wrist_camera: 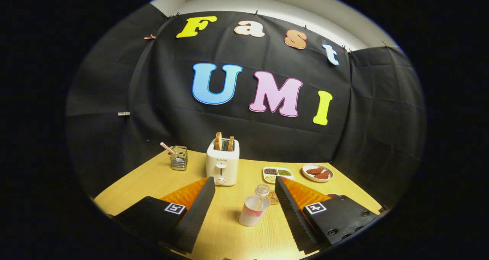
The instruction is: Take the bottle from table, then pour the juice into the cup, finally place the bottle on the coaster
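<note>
On the wooden desk (229, 233), going left to right: one metal holder (179, 158) with a single striped straw sits at about ten o'clock from the fingers, then one white toaster (222, 161) carrying two slices of bread at about eleven o'clock. The hand-held gripper (244, 214) is spread wide and grips nothing. Between its fingers stands one translucent cup (253, 210), and at twelve o'clock just behind it, seemingly touching, is the one small clear bottle (262, 190) with a pale cap. One round coaster (272, 197) lies just right of the bottle at about one o'clock. Farther on are one divided dish (277, 173) of three seed portions and one plate (317, 172) with two or three reddish pieces; I cannot tell which. The bottle looks light, stiff plastic and probably smooth, so it may slip or tip. A hold across the body below the cap seems safest, approached so the cup in front is not knocked.
</note>
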